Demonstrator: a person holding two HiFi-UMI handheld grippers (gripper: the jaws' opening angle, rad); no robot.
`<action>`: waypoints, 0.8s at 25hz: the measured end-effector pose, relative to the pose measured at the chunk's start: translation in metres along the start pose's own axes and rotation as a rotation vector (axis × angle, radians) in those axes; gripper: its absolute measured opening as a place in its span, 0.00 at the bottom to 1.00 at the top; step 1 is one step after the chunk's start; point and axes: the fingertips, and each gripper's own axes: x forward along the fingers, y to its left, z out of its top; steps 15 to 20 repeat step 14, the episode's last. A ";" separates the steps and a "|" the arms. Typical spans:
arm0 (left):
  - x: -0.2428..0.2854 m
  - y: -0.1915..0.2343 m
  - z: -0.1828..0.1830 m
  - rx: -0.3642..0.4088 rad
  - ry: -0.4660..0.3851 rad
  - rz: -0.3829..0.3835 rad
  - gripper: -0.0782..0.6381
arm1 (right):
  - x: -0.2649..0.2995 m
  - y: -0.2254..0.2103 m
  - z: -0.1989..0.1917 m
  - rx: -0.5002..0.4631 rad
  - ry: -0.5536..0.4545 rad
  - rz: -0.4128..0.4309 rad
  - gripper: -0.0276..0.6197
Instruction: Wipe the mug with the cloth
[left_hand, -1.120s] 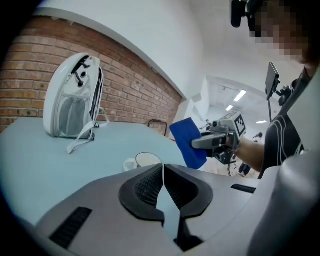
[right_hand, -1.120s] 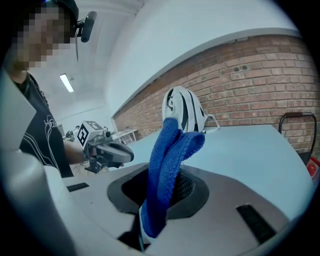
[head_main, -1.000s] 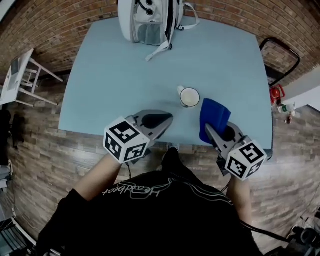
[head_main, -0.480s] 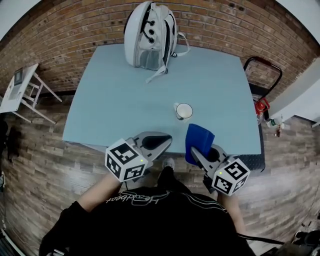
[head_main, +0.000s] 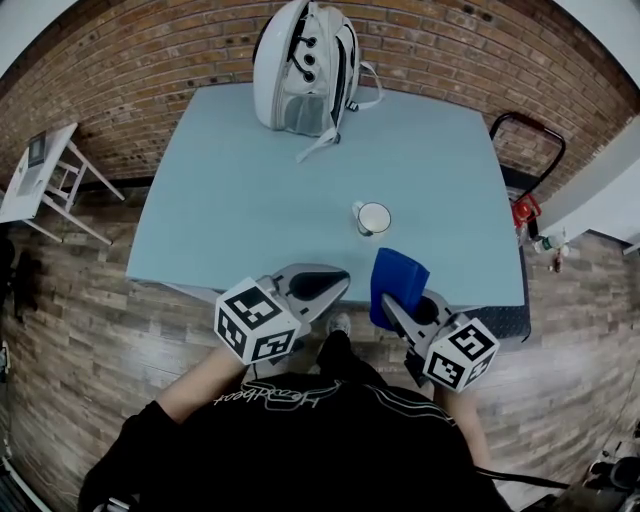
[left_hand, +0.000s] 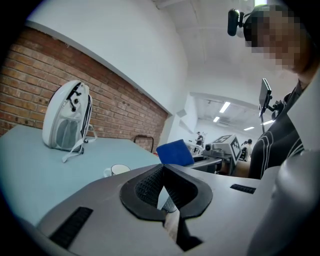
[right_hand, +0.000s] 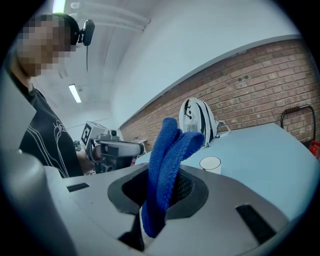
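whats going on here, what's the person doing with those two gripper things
A person stands at the near edge of a light blue table with a gripper in each hand. The right gripper has its jaws shut on a folded blue cloth. The left gripper has its jaws together on nothing. The white mug stands upright on the table ahead of both, untouched, so wiping has not begun.

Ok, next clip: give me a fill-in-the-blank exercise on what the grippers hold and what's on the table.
The right gripper is shut on a blue ____.
The left gripper has its jaws together and holds ____.
Beyond the white mug, at the far edge of the table, stands a white ____.
Missing words: cloth; nothing; backpack.
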 end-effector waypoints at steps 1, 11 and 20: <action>0.000 -0.001 0.000 -0.001 -0.001 -0.004 0.12 | 0.000 0.000 0.000 0.001 0.001 -0.001 0.14; -0.001 0.007 0.004 0.011 -0.015 -0.004 0.12 | 0.008 -0.001 0.012 -0.020 -0.018 -0.006 0.14; -0.003 0.008 0.002 0.010 -0.013 -0.005 0.12 | 0.011 0.001 0.011 -0.022 -0.014 -0.006 0.14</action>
